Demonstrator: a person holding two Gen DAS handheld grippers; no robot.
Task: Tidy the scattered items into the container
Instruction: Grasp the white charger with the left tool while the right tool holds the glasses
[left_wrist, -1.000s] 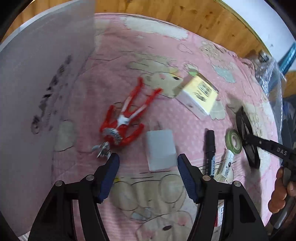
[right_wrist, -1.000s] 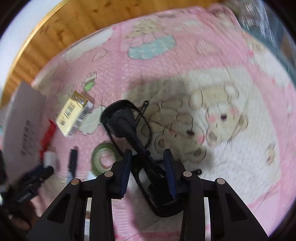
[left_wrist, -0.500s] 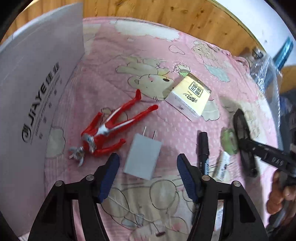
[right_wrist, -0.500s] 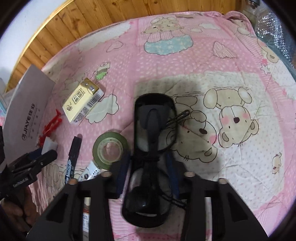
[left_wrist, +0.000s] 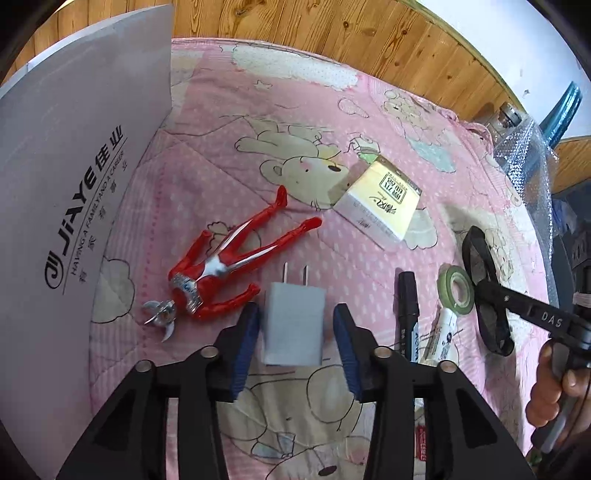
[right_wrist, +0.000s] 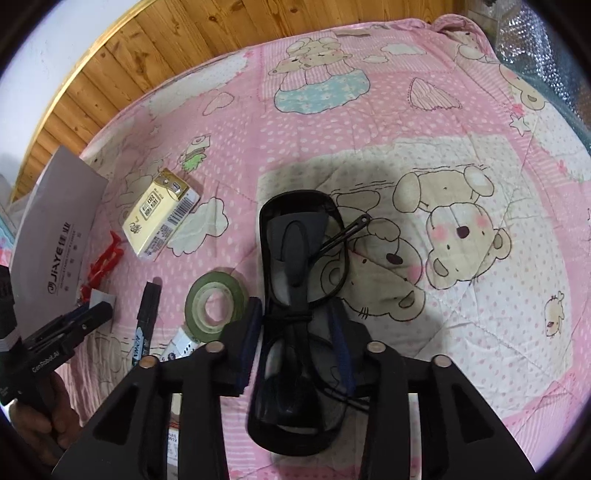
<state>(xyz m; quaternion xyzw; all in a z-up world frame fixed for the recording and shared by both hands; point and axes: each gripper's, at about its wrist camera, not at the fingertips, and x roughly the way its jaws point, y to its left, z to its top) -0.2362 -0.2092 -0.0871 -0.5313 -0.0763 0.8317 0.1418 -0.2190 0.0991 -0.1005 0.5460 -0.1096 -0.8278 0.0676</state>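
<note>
Now lowered astride grey charger (left_wrist: 293, 326), left gripper (left_wrist: 295, 339) fingers parted, unclamped; right gripper (right_wrist: 297, 343) pinching black sunglasses (right_wrist: 299, 295); hasty squeeze risks skidding charger.

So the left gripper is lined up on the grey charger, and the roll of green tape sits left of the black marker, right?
Not quite. In the left wrist view the left gripper brackets the grey charger, but the green tape lies right of the black marker.
</note>
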